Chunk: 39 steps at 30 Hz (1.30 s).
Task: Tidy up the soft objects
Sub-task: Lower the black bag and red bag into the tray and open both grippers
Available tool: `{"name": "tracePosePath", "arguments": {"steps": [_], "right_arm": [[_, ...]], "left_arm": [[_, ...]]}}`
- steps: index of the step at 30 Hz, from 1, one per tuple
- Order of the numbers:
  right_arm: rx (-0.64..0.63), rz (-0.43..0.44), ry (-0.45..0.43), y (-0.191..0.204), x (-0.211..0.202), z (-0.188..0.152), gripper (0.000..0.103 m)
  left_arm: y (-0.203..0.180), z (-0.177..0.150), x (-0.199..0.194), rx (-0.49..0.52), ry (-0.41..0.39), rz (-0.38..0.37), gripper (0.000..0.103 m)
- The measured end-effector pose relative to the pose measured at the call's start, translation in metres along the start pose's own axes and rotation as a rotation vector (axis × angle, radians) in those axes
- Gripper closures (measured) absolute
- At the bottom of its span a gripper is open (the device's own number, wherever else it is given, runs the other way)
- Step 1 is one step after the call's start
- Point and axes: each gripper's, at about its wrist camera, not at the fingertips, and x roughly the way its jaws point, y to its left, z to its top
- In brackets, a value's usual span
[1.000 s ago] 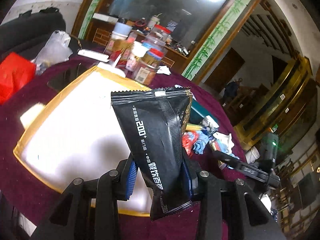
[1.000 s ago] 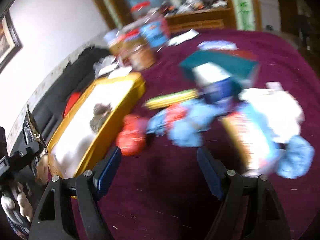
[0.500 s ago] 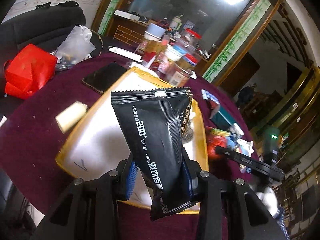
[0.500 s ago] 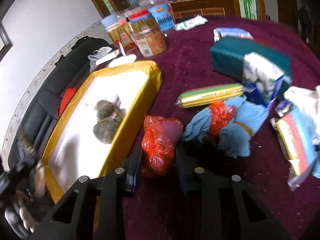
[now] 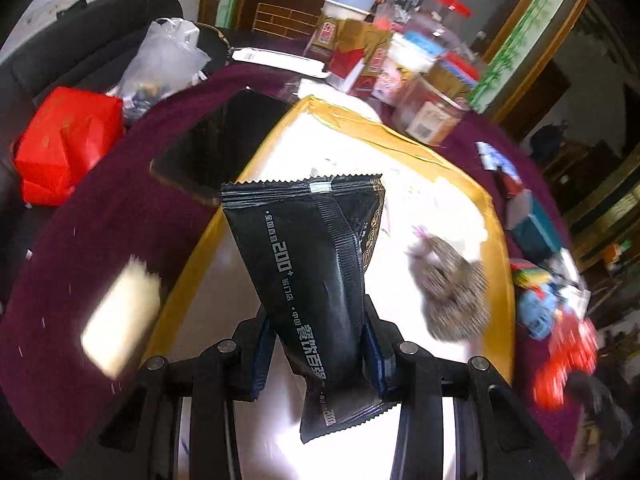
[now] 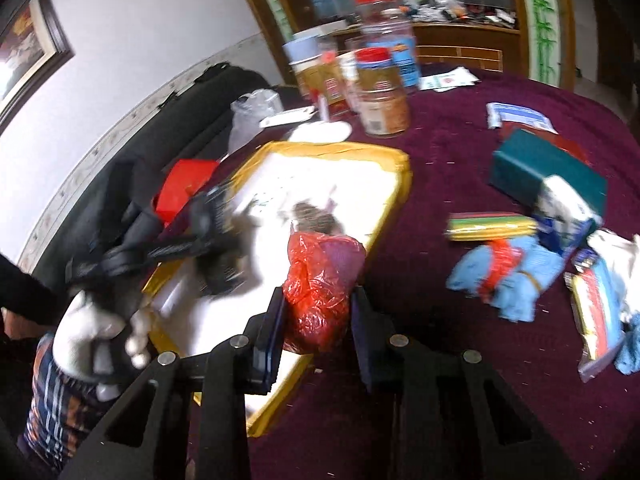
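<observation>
My left gripper (image 5: 320,354) is shut on a black foil packet (image 5: 316,264), which stands upright over the white, yellow-rimmed tray (image 5: 356,120). A grey-brown knitted bundle (image 5: 452,300) lies in that tray to the packet's right. My right gripper (image 6: 316,324) is shut on a crumpled red plastic bag (image 6: 320,280), held up at the tray's near right edge (image 6: 400,176). In the right wrist view the left gripper (image 6: 216,240) is a blurred dark shape over the tray, carried by a white-gloved hand (image 6: 92,328). The knitted bundle (image 6: 316,218) sits just behind the red bag.
On the maroon tablecloth (image 6: 460,152) lie blue cloths with a red band (image 6: 504,268), a yellow-green roll (image 6: 492,228), a teal box (image 6: 548,168) and a tissue pack (image 6: 568,208). Jars (image 6: 380,92) crowd the back. Left of the tray are a black phone (image 5: 216,148), a pale block (image 5: 120,320) and a red bag (image 5: 64,140).
The right gripper closed on the red bag and lifted it toward the tray. The left gripper carried the black packet over the tray and tilted downward; the knitted bundle came into its view.
</observation>
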Motion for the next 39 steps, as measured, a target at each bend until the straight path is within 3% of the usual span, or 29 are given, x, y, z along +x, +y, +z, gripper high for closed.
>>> {"name": "tracePosePath", "arguments": {"steps": [4,6,9,11,17,20,25,28,30,33,39], "right_arm": [[-0.052,0.014,0.054,0.025,0.027,0.005,0.073],[-0.058,0.015,0.089,0.032,0.044,0.009,0.073],[-0.052,0.02,0.137,0.037,0.067,0.014,0.073],[-0.049,0.032,0.173,0.04,0.084,0.018,0.073],[-0.052,-0.016,0.217,0.044,0.122,0.034,0.073],[-0.041,-0.037,0.209,0.044,0.134,0.047,0.073],[-0.038,-0.058,0.198,0.045,0.148,0.06,0.072],[-0.028,-0.055,0.181,0.043,0.137,0.058,0.064],[-0.014,-0.025,0.155,0.039,0.121,0.058,0.048],[-0.025,-0.045,0.061,0.027,0.077,0.051,0.035],[0.028,-0.132,-0.094,-0.03,-0.004,0.021,0.029]], "left_arm": [[-0.003,0.022,0.021,0.024,0.002,0.084,0.059],[-0.003,0.03,0.034,0.04,0.011,0.118,0.053],[-0.003,0.034,0.038,0.028,0.022,0.072,0.039],[0.001,0.033,0.03,-0.012,0.016,0.008,0.035],[0.025,0.012,-0.04,-0.081,-0.157,-0.069,0.026],[0.038,-0.008,-0.071,-0.091,-0.226,-0.098,0.026],[0.053,-0.035,-0.083,-0.13,-0.229,-0.148,0.026],[0.055,-0.046,-0.085,-0.134,-0.213,-0.164,0.026],[0.054,-0.053,-0.087,-0.132,-0.199,-0.184,0.026],[0.051,-0.058,-0.091,-0.122,-0.198,-0.19,0.025],[0.044,-0.061,-0.087,-0.132,-0.18,-0.187,0.024]]}}
